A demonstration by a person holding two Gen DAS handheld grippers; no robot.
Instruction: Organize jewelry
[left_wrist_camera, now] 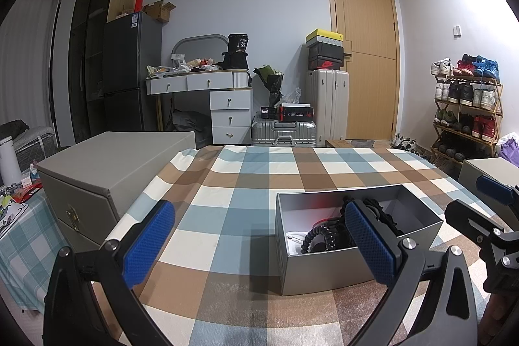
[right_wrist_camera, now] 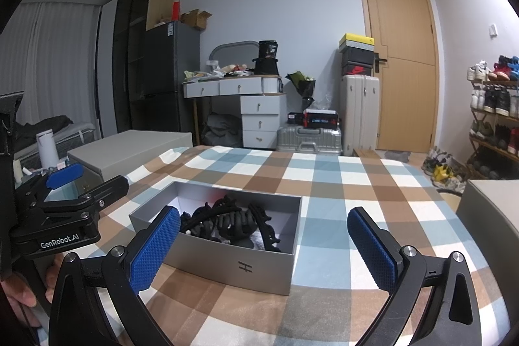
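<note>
Two views. Left wrist: left tool (left_wrist_camera: 259, 239) spread wide, empty, over the worktop (left_wrist_camera: 246, 184); box (left_wrist_camera: 324, 268) beside it. Right wrist: right tool (right_wrist_camera: 264, 245) released above the clips (right_wrist_camera: 227, 224) in the box; tangled clips may lift together.

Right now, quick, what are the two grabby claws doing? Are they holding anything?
Left gripper: open, blue-padded fingers spread wide, holding nothing.
Right gripper: open, holding nothing, in front of the open grey cardboard box of black hair clips.
</note>
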